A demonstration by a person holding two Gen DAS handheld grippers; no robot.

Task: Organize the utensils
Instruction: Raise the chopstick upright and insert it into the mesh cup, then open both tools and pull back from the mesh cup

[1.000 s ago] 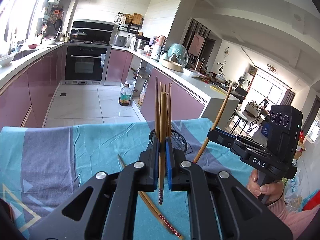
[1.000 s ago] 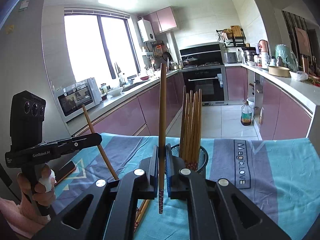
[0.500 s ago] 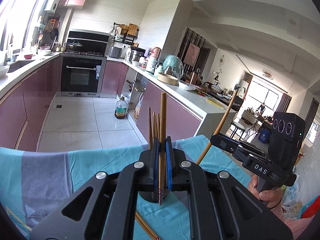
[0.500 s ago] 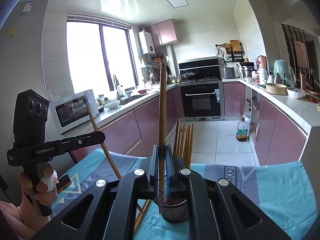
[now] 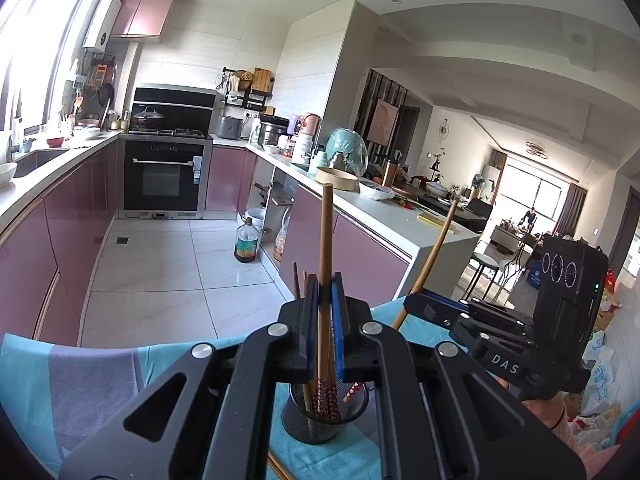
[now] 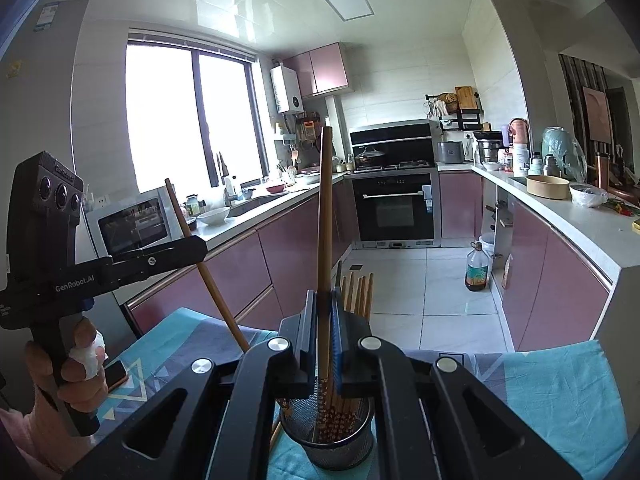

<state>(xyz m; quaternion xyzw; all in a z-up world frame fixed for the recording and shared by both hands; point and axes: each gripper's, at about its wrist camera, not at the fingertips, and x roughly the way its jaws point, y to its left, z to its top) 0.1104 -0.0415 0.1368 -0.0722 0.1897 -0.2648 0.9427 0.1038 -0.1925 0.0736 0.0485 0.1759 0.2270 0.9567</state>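
Left gripper [image 5: 325, 320] has its jaws clamped tight on one chopstick [image 5: 325, 248], standing upright between the pads, its patterned tip hanging right over the mesh cup [image 5: 324, 416] of chopsticks on the blue cloth [image 5: 92, 384]. Right gripper [image 6: 323, 328] pinches a second chopstick [image 6: 325, 216] the same way, upright above that cup [image 6: 332, 436], just near its rim.

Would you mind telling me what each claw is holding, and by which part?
Each holds one chopstick near its patterned lower end: left claw its chopstick, right claw its chopstick.
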